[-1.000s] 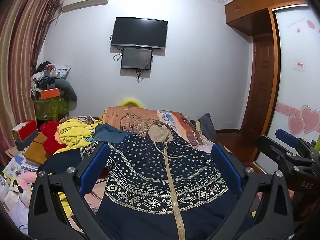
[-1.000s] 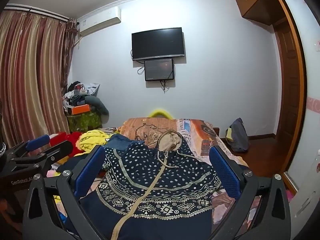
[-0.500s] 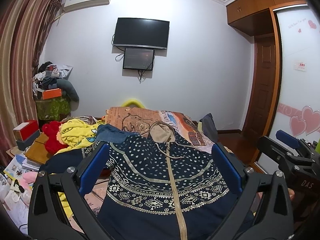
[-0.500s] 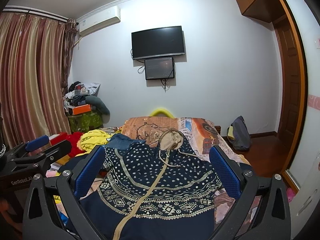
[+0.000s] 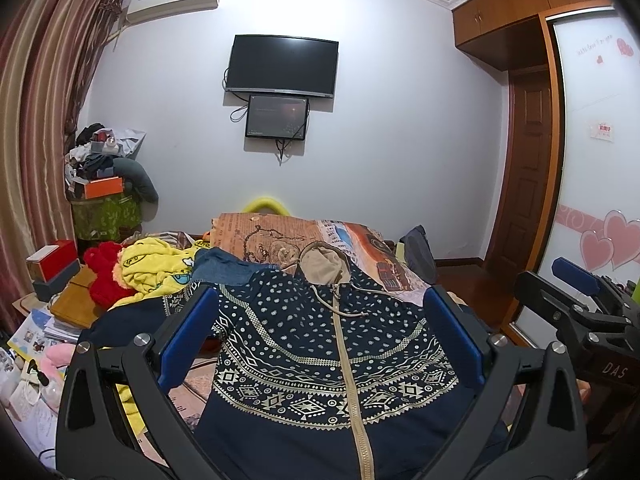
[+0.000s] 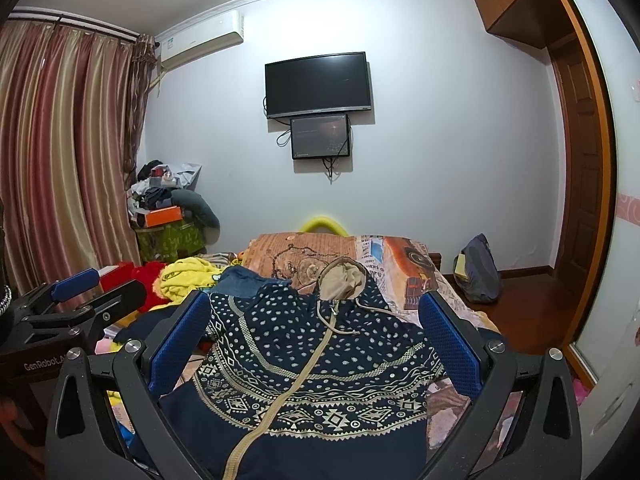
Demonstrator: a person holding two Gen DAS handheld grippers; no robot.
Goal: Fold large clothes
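**Bedroom, hoodie flat on bed, both tongs empty**

Room was a bedroom: white wall (image 5: 400, 140) at the far end with a TV (image 5: 282, 66) and a smaller screen (image 5: 277, 117) under it, striped curtains (image 6: 60, 152) on the left, wooden door (image 5: 528, 168) on the right. Bed (image 6: 412, 276) ran away from the cameras toward the wall.

Navy patterned hoodie (image 5: 332, 344) lay face up on the bed, tan zipper closed, tan-lined hood (image 5: 322, 266) toward the far end. Its right edge sat near the bed's right side; bare floor (image 6: 528, 304) beyond that, with a dark backpack (image 6: 480, 270) against the wall. Left edge ran into clutter: a yellow garment (image 5: 152, 268), a red plush item (image 5: 104, 276), a blue denim piece (image 5: 224, 266) touching the hoodie's shoulder, books and boxes lower left. More open room on the right than the left.

Left gripper (image 5: 320, 336) was spread wide, blue pads (image 5: 188, 336) either side of the hoodie's chest, above it, holding nothing. Right gripper (image 6: 314, 336) was likewise wide apart and empty. Each showed in the other's view, side by side, close but apart.
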